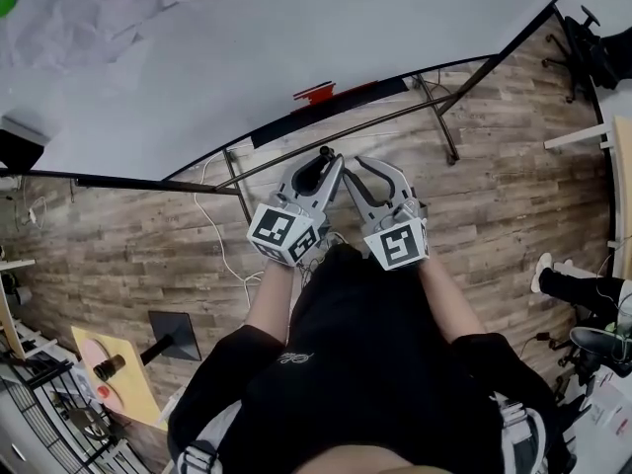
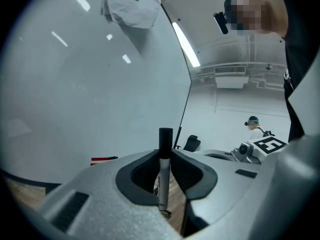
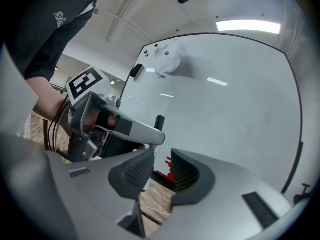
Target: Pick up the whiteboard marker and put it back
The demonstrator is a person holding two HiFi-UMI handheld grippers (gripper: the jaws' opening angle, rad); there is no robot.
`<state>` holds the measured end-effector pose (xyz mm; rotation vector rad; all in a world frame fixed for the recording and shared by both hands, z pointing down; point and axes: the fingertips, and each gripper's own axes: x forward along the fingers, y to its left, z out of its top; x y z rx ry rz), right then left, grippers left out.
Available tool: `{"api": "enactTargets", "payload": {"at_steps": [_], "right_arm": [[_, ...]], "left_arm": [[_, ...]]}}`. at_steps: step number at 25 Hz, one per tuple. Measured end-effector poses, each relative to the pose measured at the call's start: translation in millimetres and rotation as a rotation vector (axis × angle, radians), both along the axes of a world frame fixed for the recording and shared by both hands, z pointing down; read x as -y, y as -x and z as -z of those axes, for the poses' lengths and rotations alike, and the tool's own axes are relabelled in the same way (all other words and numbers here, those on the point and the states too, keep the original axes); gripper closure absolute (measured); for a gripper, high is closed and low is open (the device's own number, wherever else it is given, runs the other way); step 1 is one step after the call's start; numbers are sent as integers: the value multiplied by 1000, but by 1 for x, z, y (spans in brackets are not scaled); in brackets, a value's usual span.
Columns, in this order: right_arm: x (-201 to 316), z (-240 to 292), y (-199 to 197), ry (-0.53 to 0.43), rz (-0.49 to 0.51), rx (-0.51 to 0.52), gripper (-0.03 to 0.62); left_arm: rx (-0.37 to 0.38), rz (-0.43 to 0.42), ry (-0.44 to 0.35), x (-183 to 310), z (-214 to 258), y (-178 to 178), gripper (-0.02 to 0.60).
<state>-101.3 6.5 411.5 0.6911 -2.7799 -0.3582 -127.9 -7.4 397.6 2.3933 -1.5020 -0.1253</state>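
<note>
A whiteboard marker with a white barrel and black cap stands upright between the pads of my left gripper, which is shut on it. In the head view the left gripper is held just in front of the whiteboard's lower edge, the marker's black cap showing at its tips. My right gripper is close beside it on the right, open, with nothing between its jaws. In the right gripper view the left gripper and the cap show to the left.
The big whiteboard fills the space ahead, with a red item on its tray and a white cloth stuck high on it. The stand's metal legs rest on a wood floor. Office chairs stand at the right.
</note>
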Motion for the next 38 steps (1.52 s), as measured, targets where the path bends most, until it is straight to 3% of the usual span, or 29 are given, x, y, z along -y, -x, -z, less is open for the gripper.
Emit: {"api": "enactTargets", "payload": {"at_steps": [4, 6, 11, 24, 32, 38], "right_arm": [[27, -5, -22, 28, -29, 11, 514], [46, -13, -36, 48, -62, -15, 567], [88, -31, -67, 113, -115, -48, 585], [158, -54, -142, 218, -96, 31, 586], [189, -68, -178, 250, -66, 45, 586], [206, -77, -188, 270, -65, 47, 586]], "left_arm": [[35, 34, 21, 21, -4, -8, 514], [69, 40, 38, 35, -8, -16, 514], [142, 36, 85, 69, -18, -42, 514], [220, 37, 174, 134, -40, -114, 514], [305, 91, 221, 158, -49, -126, 514], [376, 133, 279, 167, -57, -112, 514]]}}
